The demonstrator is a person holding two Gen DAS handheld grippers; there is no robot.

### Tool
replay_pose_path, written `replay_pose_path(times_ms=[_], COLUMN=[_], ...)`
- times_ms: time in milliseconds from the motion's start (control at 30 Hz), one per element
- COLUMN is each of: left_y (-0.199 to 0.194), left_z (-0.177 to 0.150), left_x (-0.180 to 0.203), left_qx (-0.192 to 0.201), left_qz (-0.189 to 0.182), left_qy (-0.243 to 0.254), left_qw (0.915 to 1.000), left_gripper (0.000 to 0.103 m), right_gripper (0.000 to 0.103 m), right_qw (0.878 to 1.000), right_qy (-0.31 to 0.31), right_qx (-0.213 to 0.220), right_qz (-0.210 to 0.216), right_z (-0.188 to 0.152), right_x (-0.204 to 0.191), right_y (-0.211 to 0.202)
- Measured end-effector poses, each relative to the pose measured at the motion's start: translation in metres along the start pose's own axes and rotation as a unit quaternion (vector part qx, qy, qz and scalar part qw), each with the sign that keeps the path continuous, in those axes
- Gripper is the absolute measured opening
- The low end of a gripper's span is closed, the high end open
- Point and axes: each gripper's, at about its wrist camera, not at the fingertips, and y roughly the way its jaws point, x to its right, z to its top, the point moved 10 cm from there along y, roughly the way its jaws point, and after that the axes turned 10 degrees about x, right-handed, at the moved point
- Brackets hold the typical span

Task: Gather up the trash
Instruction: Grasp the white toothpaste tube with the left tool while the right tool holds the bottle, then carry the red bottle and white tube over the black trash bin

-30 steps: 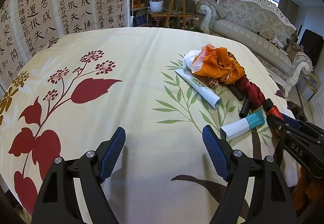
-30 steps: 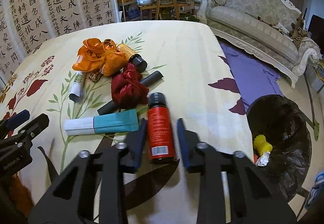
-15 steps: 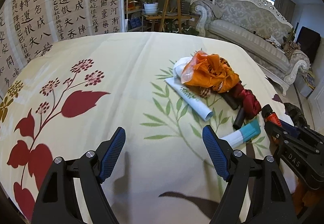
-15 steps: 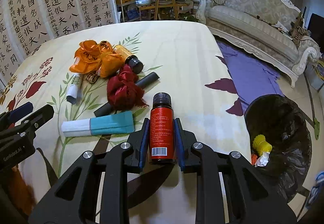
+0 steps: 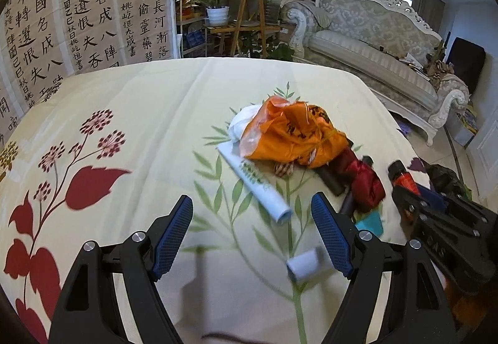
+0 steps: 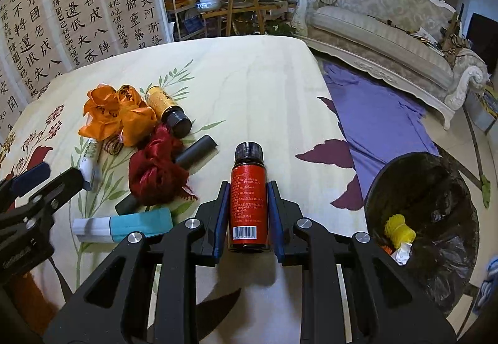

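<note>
A red-labelled bottle (image 6: 249, 197) is clamped between the right gripper (image 6: 248, 216) fingers near the table's (image 6: 264, 89) right edge; the left gripper (image 5: 252, 238) is held wide open, empty.

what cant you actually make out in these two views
- Left wrist view: teal and white tube is blurred and partly behind the left tongs.
- Right wrist view: print on the red bottle is too small.
- Right wrist view: trash bin bottom is dark, its contents mostly hidden.

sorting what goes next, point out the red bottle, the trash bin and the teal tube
red bottle (image 6: 249, 201), right wrist view, on its red label
trash bin (image 6: 460, 188), right wrist view, on its black liner rim
teal tube (image 6: 140, 223), right wrist view, on its teal body
</note>
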Motion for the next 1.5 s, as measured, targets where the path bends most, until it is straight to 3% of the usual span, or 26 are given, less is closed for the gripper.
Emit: replay_pose_path(times_ms=[200,500,700,1067,1500], left_y=[0.017,0.012,0.003,-0.022,-0.056], left_z=[0.001,-0.008,-0.013,-0.024,-0.025], left_x=[-0.009,-0.013,-0.019,-0.030,0.004], left_qx=[-0.021,-0.031,-0.030,-0.021,0.005], left_qz=[0.015,-0.002,-0.010,-0.012,-0.052], left_qy=[-0.009,-0.001,-0.004,-0.019,-0.010], left_qw=[0.9996,0.9995,0.9995,0.9995,0.9986], left_gripper=[0.072,0.017,0.012,0.011,0.011], right_gripper=[0.023,0.024,0.023,0.023,0.023], right_qw=[1.000,1.000,1.000,1.000,1.000], right_qy=[0.003,0.002,-0.002,-0.001,0.008], right_qx=[0.000,0.000,0.000,0.001,0.023], right_qz=[0.003,0.002,0.000,0.002,-0.005], right_z=[0.000,0.000,-0.001,-0.014,-0.027], right_x=[0.001,0.002,0.000,-0.003,0.007], right_y=[0.000,0.000,-0.001,-0.018,-0.061])
